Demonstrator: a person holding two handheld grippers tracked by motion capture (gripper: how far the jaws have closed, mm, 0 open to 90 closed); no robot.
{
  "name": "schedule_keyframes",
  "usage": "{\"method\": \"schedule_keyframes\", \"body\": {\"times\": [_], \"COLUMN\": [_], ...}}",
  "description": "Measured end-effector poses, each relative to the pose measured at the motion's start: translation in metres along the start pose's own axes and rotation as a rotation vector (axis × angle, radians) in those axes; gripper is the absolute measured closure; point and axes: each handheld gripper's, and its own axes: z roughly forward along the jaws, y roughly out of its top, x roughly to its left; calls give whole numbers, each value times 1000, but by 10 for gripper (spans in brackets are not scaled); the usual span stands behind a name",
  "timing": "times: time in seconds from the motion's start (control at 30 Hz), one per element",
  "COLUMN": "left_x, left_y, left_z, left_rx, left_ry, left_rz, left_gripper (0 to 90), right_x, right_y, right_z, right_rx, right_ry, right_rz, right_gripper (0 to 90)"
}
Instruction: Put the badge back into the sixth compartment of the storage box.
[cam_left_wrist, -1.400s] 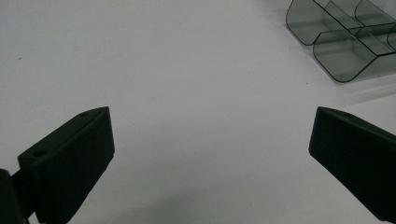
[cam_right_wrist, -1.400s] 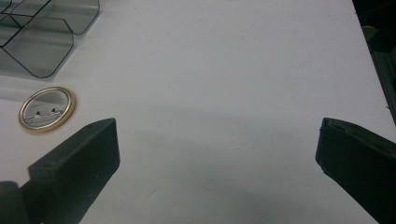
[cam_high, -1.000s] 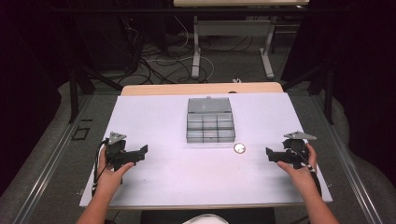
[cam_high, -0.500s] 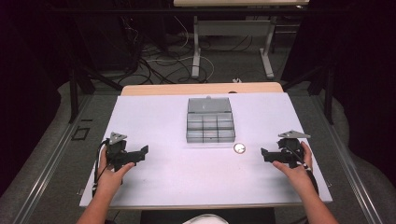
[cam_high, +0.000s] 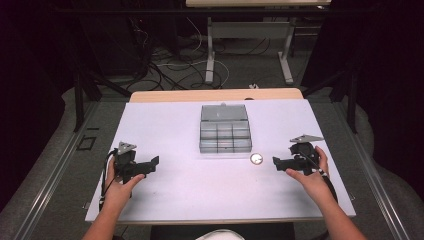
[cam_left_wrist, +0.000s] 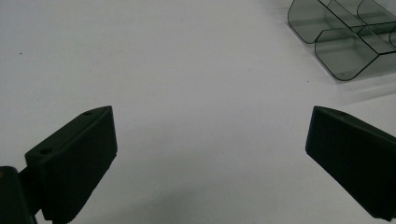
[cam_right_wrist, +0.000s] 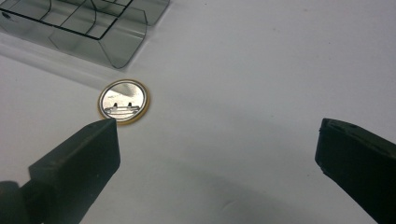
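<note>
Since a second ago the right gripper (cam_high: 279, 162) has slid left across the table toward the round badge (cam_high: 256, 159), while the left gripper (cam_high: 152, 162) has stayed where it was.

At the left of the high view, the left gripper sits in the person's left hand (cam_high: 117, 186), at about 8 o'clock from the compartment box (cam_high: 225, 128) and well apart from it. In the left gripper view its two black jaws stand wide apart over bare table with nothing between them; a corner of the clear box shows at 1 o'clock, cut off by the frame edge.

The compartment box lies at the middle of the table, its lid folded back on the far side. Its cells look empty, though the tinted plastic makes that hard to confirm from above.

The badge lies flat on the table at about 5 o'clock from the box, just beside its near right corner and not touching it. In the right gripper view the badge (cam_right_wrist: 123, 101) shows a silver back with a pin bar and a yellowish rim; its front face is hidden.

The right gripper, held in the right hand (cam_high: 310, 175), has its jaws spread wide and grips nothing; the badge lies just past the tip of the left-hand jaw in its own view.

The table top (cam_high: 190, 200) is plain white with a wooden strip along its far edge. Beyond it, the dark room holds tangled cables (cam_high: 165, 62) on the floor and the legs of another table (cam_high: 210, 50).
</note>
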Motion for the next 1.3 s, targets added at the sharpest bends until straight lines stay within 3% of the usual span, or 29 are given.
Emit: {"method": "schedule_keyframes", "body": {"times": [0.43,0.73,0.87,1.3], "left_x": [0,-1,-1,0], "left_y": [0,0,0,0], "left_z": [0,1,1,1], "left_rx": [2,2,2,5], "left_ry": [-4,-1,-3,-3], "left_rz": [0,-2,-1,0], "left_gripper": [25,26,26,27], "right_x": [16,22,22,28], "right_y": [20,24,27,38], "right_z": [7,13,16,28], "right_rx": [37,74,86,156], "right_ry": [28,34,34,63], "right_rz": [-50,-40,-63,-67], "right_gripper": [0,0,0,0]}}
